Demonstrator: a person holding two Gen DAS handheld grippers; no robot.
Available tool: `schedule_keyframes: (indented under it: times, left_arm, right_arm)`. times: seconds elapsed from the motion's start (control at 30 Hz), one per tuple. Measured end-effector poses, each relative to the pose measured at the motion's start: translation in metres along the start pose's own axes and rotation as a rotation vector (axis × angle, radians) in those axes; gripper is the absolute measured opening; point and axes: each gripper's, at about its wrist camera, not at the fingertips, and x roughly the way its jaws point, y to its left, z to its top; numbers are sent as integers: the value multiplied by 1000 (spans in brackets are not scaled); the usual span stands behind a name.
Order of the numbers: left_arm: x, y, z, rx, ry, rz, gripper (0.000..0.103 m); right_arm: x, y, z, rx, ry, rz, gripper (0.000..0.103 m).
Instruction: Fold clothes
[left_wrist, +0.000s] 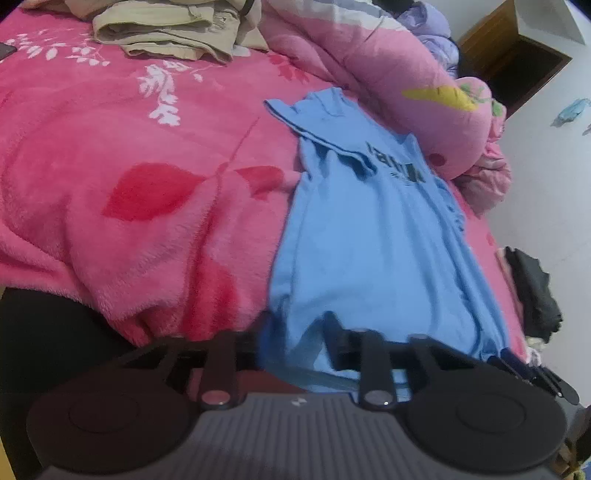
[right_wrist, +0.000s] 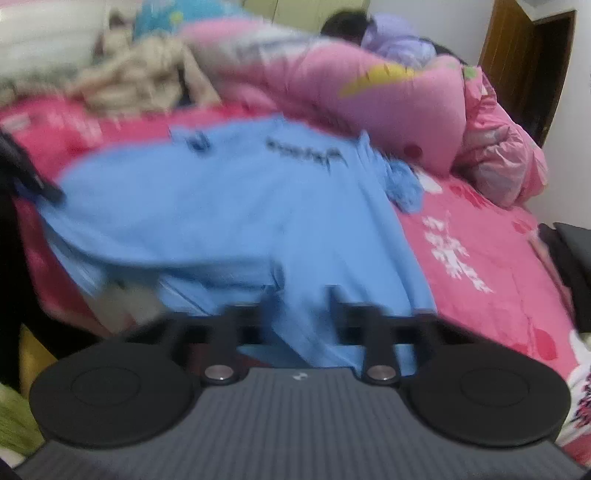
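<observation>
A light blue T-shirt (left_wrist: 362, 236) with dark lettering lies lengthwise on a pink fleece blanket (left_wrist: 110, 192), its collar end far from me. My left gripper (left_wrist: 299, 332) is shut on the near hem, with blue cloth bunched between the fingers. The right gripper (left_wrist: 532, 373) shows at the lower right, at the hem's other corner. In the blurred right wrist view the T-shirt (right_wrist: 221, 199) spreads across the bed. My right gripper (right_wrist: 299, 306) is shut on its hem, and cloth drapes over the jaws. The left gripper (right_wrist: 33, 177) grips the hem at the far left.
Folded beige trousers (left_wrist: 166, 33) lie at the far end of the bed. A rolled pink quilt (left_wrist: 406, 74) with a yellow print runs along the right of the shirt. Dark clothing (left_wrist: 532, 295) sits at the bed's right edge. A wooden door (left_wrist: 517, 51) stands beyond.
</observation>
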Motion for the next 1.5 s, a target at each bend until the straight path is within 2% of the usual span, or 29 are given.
schedule_keyframes:
  times: [0.1, 0.23, 0.37, 0.5, 0.6, 0.67, 0.77, 0.83, 0.9, 0.93, 1.03, 1.1, 1.2, 1.47, 1.5]
  left_arm:
    - [0, 3, 2, -9, 2, 0, 20]
    - [2, 7, 3, -16, 6, 0, 17]
    - [2, 6, 5, -11, 13, 6, 17]
    - [1, 5, 5, -9, 15, 15, 16]
    - [-3, 3, 5, 0, 10, 28, 15]
    - [-5, 2, 5, 8, 7, 35, 15]
    - [-5, 3, 5, 3, 10, 34, 15]
    - [-4, 4, 6, -5, 12, 32, 15]
    - [-4, 4, 6, -10, 11, 30, 15]
    - [-3, 4, 6, -11, 10, 30, 15]
    - [-2, 4, 5, -14, 10, 31, 15]
    - [-1, 4, 6, -19, 12, 31, 15]
    - [1, 5, 7, -31, 14, 29, 15]
    - [4, 11, 8, -43, 19, 10, 15]
    - [5, 13, 8, -48, 20, 4, 16]
  right_arm:
    - [-21, -28, 1, 152, -81, -12, 1]
    - [-50, -84, -8, 477, -177, 14, 1]
    - [-44, -123, -39, 707, -163, 54, 0]
    - [-26, -136, -69, 901, -89, 184, 1]
    - [-32, -137, -82, 969, -100, 229, 5]
    - [-44, -138, -87, 980, -124, 204, 5]
    - [-61, -135, -84, 879, -139, 156, 8]
    - [-64, -122, -73, 752, -131, 129, 20]
    - [-63, -98, -60, 577, -125, 99, 40]
    - [-62, -85, -54, 486, -121, 83, 45]
    - [-46, -55, -42, 277, -78, 14, 47]
    - [-27, -40, -37, 175, -26, -48, 44]
    - [-28, -38, -44, 93, -9, -176, 3]
    - [-39, -38, -66, -103, 16, -526, 0]
    - [-36, -39, -71, -128, 43, -565, 0]
